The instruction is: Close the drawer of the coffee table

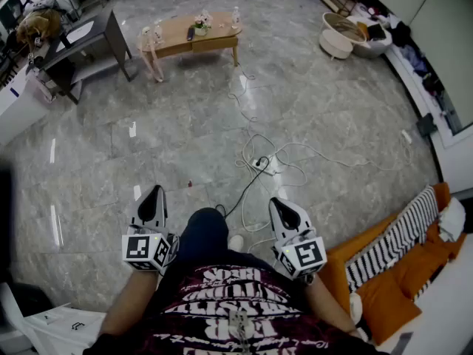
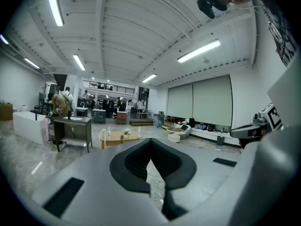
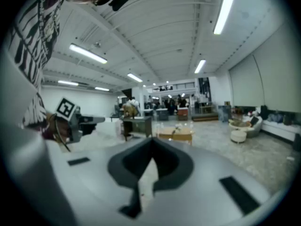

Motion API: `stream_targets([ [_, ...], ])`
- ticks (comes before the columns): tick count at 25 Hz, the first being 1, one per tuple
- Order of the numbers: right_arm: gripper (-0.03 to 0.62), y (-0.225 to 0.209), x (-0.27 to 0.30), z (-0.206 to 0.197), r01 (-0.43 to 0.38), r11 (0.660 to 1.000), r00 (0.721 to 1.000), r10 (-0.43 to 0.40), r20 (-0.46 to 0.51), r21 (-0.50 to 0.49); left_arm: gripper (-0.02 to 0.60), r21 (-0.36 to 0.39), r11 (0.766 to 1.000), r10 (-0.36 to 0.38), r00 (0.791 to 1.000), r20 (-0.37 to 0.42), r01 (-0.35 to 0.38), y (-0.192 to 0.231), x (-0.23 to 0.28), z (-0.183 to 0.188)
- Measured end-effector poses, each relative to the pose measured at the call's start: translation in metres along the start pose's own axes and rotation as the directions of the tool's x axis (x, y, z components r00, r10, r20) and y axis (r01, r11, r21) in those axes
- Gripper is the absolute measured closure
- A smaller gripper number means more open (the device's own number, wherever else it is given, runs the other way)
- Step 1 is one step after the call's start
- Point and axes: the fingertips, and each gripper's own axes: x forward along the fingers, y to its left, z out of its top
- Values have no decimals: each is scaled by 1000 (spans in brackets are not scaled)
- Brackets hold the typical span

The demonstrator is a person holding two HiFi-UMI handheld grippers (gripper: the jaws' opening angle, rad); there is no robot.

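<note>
Coffee table far ahead, long axis left-right, left tongs and right tongs closed, empty

- The coffee table is a low, light wooden piece with a long rectangular top, standing upright on its legs.
- It sits far across the room on the grey marbled floor, at the top of the head view and slightly askew (one long side faces this way).
- A dark desk stands near it on the left, apart from it.
- A few small things rest on its top, too small to tell.
- Below the top runs a wood-coloured front band; the drawer cannot be made out in it from here, whether pulled out or pushed in.
</note>
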Motion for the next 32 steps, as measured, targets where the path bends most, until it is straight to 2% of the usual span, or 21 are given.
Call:
stream_targets([
  [5,560,-9,0,7,-33,999,999,33,36,15,558,-9,999,40,999,13,-40,6,4,3],
  [12,559,-25,-2,13,-19,995,996,10,93,97,558,50,998,49,999,18,-50,6,8,19],
  [21,559,-36,11,5,9,990,999,-16,50,139,558,56,998,9,1000,-29,-7,7,45,4],
  [26,559,-28,55,-2,-9,988,1000,5,28,156,558,32,999,-20,999,-50,22,30,63,-14],
  [29,559,-17,92,8,-30,990,999,28,19,137,558,18,1000,-7,997,-82,8,55,76,-31],
  [32,559,-7,122,25,-39,994,999,38,10,102,558,9,1000,-1,996,-90,1,81,95,-31],
])
